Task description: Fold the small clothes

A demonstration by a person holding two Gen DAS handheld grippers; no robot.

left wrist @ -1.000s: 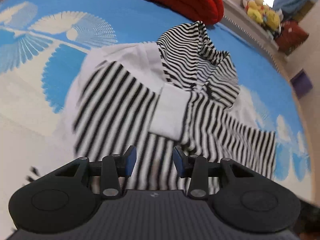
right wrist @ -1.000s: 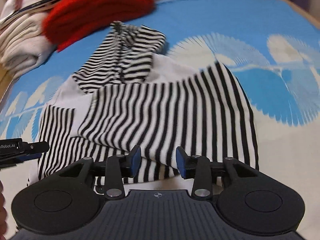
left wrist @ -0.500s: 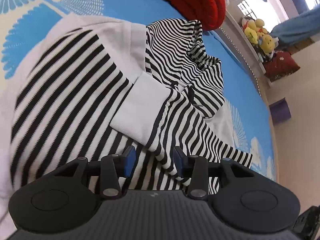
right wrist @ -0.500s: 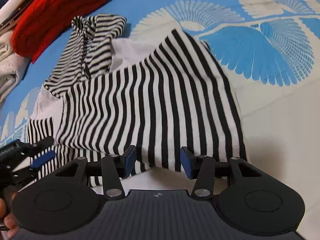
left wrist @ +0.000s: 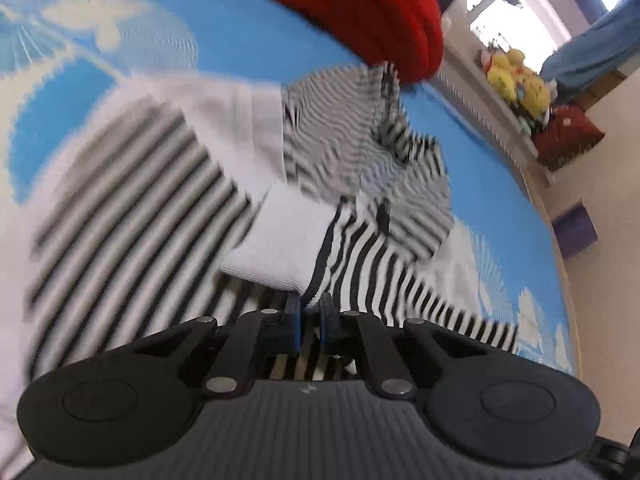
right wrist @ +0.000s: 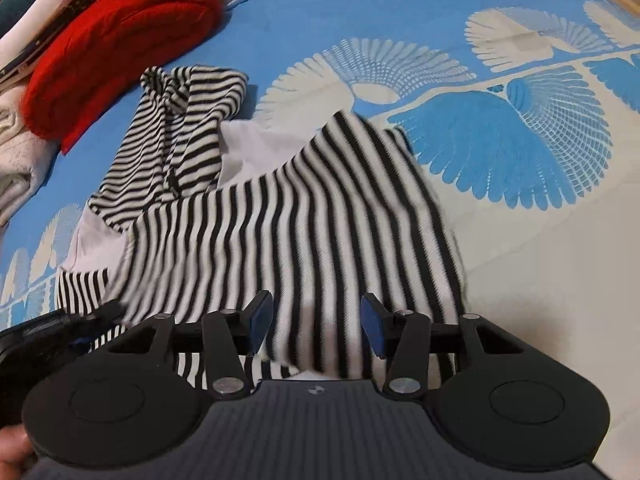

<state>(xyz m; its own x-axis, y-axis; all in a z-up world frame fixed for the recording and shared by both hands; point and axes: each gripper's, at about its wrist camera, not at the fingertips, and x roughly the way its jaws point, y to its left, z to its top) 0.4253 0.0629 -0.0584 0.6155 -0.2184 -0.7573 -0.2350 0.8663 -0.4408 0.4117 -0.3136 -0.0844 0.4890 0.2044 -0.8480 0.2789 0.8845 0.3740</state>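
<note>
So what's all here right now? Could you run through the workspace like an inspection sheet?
Surface: blue and white patterned bedspread.
Job's things: striped hooded top, spread out, one sleeve folded across it.
Clutter: red knit and pale folded clothes beyond the hood.
Grippers: left gripper closing on the sleeve's edge by the white cuff; right gripper open over the hem.
Cables: nothing seen.
Surroundings: yellow plush toys on a ledge.

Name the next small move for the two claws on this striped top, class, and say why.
Probably close the right claw on the hem. The left claw is closing on the striped top beside the white cuff, fabric between its pads, while the right one stands open over the hem, gripping nothing.
</note>
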